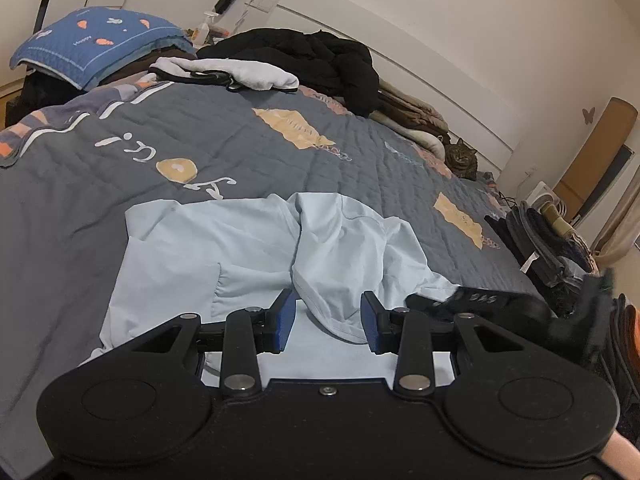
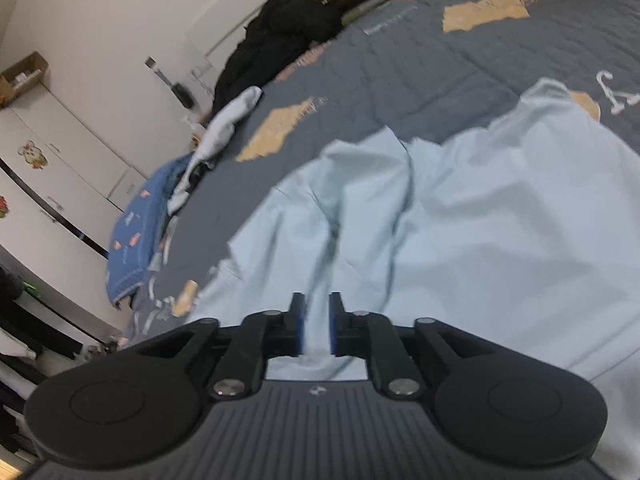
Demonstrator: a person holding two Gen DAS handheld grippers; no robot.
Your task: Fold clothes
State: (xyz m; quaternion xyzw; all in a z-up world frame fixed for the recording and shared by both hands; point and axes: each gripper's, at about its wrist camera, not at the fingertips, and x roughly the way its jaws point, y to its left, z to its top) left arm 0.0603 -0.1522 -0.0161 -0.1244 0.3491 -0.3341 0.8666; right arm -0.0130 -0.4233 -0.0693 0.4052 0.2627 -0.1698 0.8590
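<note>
Home bedroom: quilted bedspread (image 1: 248,136), pillow (image 1: 100,40), heaped clothes (image 1: 312,56), cat (image 1: 462,158), wardrobe (image 2: 60,152)

Right wrist view's smeared — light blue shirt (image 2: 460,216) runs off the right edge, and the cat (image 1: 462,158) is tiny.

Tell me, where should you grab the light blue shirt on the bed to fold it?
Probably by the rounded fold of the light blue shirt that bulges up between the left gripper pads, coming in low from the near edge of the bed. That fold stands above the flat cloth, so fingers can close across it; the flat parts offer nothing to pinch.
</note>
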